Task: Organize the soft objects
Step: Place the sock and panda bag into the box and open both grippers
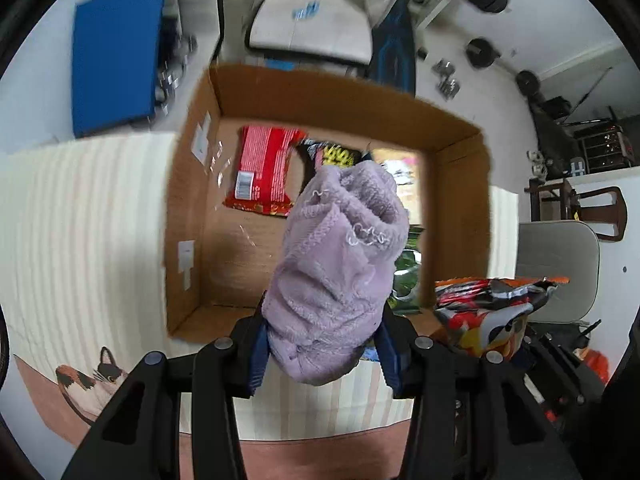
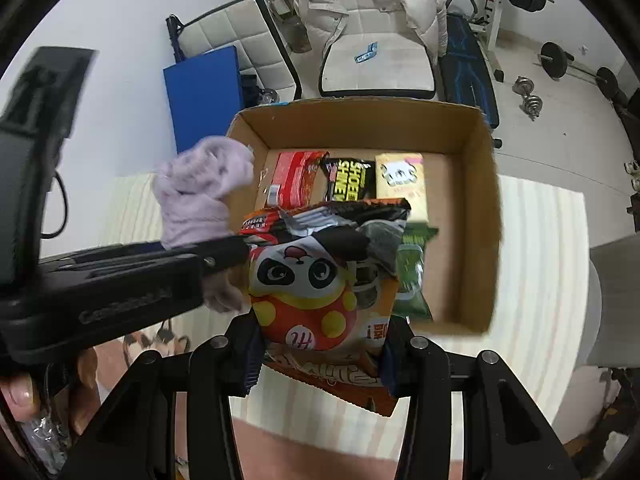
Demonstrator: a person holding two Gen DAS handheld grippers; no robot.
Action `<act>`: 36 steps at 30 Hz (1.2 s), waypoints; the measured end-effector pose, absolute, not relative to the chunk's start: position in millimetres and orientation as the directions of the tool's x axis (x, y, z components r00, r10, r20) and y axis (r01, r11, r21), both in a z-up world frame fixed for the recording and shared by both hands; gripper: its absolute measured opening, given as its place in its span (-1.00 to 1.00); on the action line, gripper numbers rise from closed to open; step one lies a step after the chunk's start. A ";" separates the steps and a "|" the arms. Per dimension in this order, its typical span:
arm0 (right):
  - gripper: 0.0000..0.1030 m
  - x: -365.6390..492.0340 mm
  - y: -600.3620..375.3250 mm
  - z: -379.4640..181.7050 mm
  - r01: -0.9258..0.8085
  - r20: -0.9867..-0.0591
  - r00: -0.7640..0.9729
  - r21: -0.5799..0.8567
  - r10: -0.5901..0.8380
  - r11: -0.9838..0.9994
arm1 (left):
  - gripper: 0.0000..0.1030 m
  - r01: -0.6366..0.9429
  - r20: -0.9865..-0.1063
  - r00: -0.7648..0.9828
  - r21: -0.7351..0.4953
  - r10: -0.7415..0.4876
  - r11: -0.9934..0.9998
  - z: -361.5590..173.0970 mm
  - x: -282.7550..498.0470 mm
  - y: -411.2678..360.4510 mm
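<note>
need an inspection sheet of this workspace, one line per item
surface: cream striped cloth with a cat print at the near left edge.
job's things: lilac fleece cloth held by the left claw; panda snack bag held by the right claw; open cardboard box holding a red packet, a black-and-yellow packet, a pale yellow packet and a green packet.
clutter: nothing seen.
grippers: both closed on their loads, near the box's front edge.
cables: black cable by the left gripper body.
surroundings: white puffer jacket on a chair, blue mat, barbell and dumbbells.
</note>
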State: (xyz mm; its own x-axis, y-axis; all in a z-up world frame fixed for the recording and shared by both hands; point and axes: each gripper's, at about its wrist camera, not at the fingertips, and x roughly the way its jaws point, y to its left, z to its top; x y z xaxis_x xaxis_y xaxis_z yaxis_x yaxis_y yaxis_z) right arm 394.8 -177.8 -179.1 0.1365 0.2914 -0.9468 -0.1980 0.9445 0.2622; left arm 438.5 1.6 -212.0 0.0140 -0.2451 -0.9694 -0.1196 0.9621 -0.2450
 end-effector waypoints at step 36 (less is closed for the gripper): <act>1.00 427.1 -172.3 -284.1 -0.131 -0.986 -0.023 0.164 0.162 0.978 | 0.83 -0.063 -0.986 -0.123 -0.104 -0.111 0.993 -287.8 445.7 -28.4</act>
State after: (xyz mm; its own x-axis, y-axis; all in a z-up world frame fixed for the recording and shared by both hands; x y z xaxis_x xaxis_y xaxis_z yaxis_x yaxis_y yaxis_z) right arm 427.1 -172.3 -284.1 -0.0233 0.1621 -0.9865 -0.1308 0.9778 0.1638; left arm 445.7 -28.4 -287.8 -0.1233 -0.1107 -0.9862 -0.0626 0.9926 -0.1036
